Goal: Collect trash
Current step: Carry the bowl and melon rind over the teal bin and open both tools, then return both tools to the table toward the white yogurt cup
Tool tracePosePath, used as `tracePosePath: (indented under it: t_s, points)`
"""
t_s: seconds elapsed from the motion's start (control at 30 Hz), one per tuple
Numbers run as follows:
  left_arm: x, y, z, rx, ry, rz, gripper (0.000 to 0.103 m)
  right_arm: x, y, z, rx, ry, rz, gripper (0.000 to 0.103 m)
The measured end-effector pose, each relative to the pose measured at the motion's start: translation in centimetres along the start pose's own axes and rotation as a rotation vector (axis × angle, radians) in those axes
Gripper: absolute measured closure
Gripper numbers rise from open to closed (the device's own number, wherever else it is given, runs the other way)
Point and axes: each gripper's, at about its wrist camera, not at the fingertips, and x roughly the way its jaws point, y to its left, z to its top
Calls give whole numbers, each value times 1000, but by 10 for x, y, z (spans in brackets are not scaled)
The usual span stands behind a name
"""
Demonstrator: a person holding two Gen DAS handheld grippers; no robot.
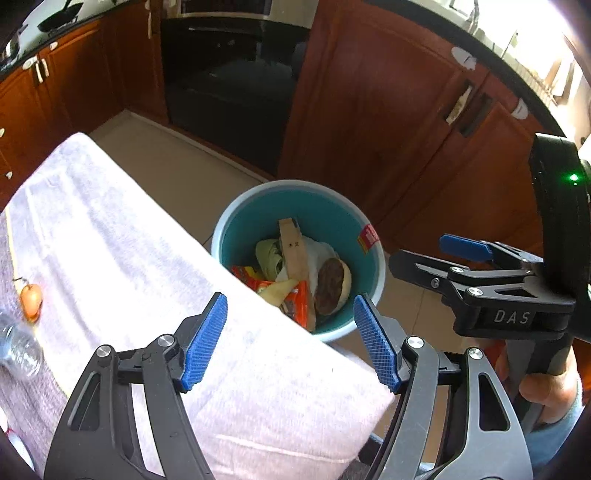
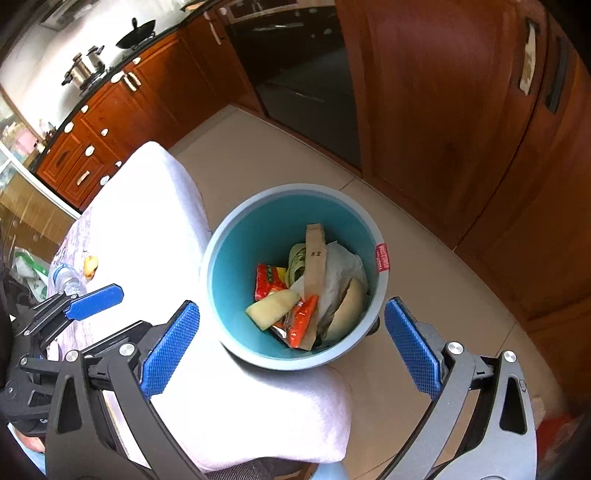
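Note:
A teal trash bin [image 1: 255, 214] [image 2: 251, 236] stands on the tiled floor against the corner of a table covered by a pale cloth [image 1: 129, 258] [image 2: 155, 206]. Inside lie a brown paper sleeve [image 1: 293, 251] [image 2: 314, 258], a bread bun [image 1: 332, 288] [image 2: 349, 306], red wrappers [image 2: 269, 280] and a pale peel [image 2: 271, 306]. My left gripper [image 1: 290, 301] [image 2: 135, 308] hangs open above the table's edge beside the bin, nothing between its pads. My right gripper [image 2: 291, 305] [image 1: 417, 249] is open above the bin, also holding nothing. On the cloth lie a small orange piece [image 1: 31, 299] [image 2: 89, 266] and a clear plastic bottle [image 1: 20, 350] [image 2: 68, 278].
Brown wooden cabinets [image 1: 388, 122] [image 2: 443, 129] and a black oven [image 1: 229, 85] [image 2: 303, 74] line the far side of the beige floor [image 2: 258, 158]. A wok [image 2: 136, 35] and pot [image 2: 83, 68] sit on the counter. A hand [image 1: 546, 391] grips the right gripper's handle.

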Motion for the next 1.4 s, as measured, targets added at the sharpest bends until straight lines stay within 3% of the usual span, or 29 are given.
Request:
tracePosePath:
  t_s: [0.43, 0.7, 1.13, 1.4]
  points:
    - [-59, 35, -42, -68, -84, 30, 30, -30, 64, -19, -113, -19, -2, 7]
    - [-97, 106, -93, -186, -113, 117, 30, -17, 129, -28, -231, 27, 33, 7]
    - [-184, 278, -218, -485, -151, 290, 30, 31, 303, -74, -505, 164, 132, 7]
    - [-200, 338, -277, -597, -129, 347, 30, 67, 414, -117, -690, 267, 222, 10]
